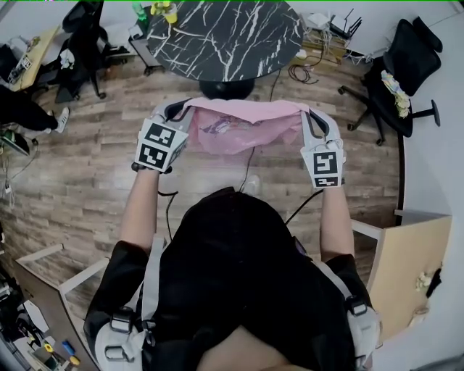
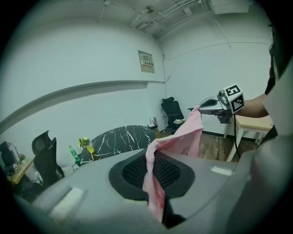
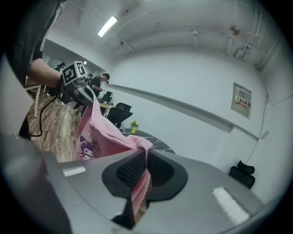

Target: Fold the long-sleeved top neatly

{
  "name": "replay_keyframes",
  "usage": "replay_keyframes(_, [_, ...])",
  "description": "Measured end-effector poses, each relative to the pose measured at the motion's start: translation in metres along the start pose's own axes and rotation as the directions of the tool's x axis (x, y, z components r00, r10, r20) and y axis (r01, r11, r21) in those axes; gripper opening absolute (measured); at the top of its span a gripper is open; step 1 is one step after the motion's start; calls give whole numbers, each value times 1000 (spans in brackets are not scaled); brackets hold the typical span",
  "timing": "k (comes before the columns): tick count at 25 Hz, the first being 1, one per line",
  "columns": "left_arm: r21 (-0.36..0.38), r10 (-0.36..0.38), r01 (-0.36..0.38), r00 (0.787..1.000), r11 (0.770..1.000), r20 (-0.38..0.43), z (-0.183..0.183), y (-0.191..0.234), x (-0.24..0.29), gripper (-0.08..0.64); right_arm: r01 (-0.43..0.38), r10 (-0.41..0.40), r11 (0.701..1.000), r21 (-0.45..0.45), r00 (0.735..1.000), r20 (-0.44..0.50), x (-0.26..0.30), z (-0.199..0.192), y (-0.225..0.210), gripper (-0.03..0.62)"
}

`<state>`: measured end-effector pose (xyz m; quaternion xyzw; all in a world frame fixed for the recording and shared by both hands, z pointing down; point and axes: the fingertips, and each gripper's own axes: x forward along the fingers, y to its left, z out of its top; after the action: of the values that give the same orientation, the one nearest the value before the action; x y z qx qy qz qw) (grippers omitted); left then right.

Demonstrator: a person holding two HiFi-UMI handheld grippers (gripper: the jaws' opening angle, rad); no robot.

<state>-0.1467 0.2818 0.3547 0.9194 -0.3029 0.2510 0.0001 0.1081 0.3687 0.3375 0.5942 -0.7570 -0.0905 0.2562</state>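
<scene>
The soft pink top hangs stretched in the air near the round, white-veined black table. The left gripper and right gripper each clamp a bunched fold of its upper edge between ribbed dark pads.

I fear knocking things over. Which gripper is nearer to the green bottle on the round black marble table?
Left. The left gripper grips the pink long-sleeved top at the end toward the green bottle; the right gripper grips the far end.
</scene>
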Motion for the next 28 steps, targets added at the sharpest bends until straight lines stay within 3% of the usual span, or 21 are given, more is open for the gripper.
replay_keyframes(11, [3, 83, -83, 995, 997, 52, 69, 30, 45, 23, 6, -2, 999, -40, 996, 89, 47, 16, -78, 14])
replay_keyframes(16, [7, 104, -105, 994, 994, 31, 89, 39, 71, 23, -20, 26, 998, -54, 994, 105, 68, 16, -109, 14])
replay_keyframes(22, [3, 109, -109, 994, 994, 3, 103, 52, 100, 23, -29, 31, 999, -14, 995, 95, 103, 1, -133, 14])
replay_keyframes(28, [-4, 93, -93, 996, 996, -9, 101, 96, 135, 23, -20, 20, 1000, -2, 997, 72, 162, 0, -147, 14])
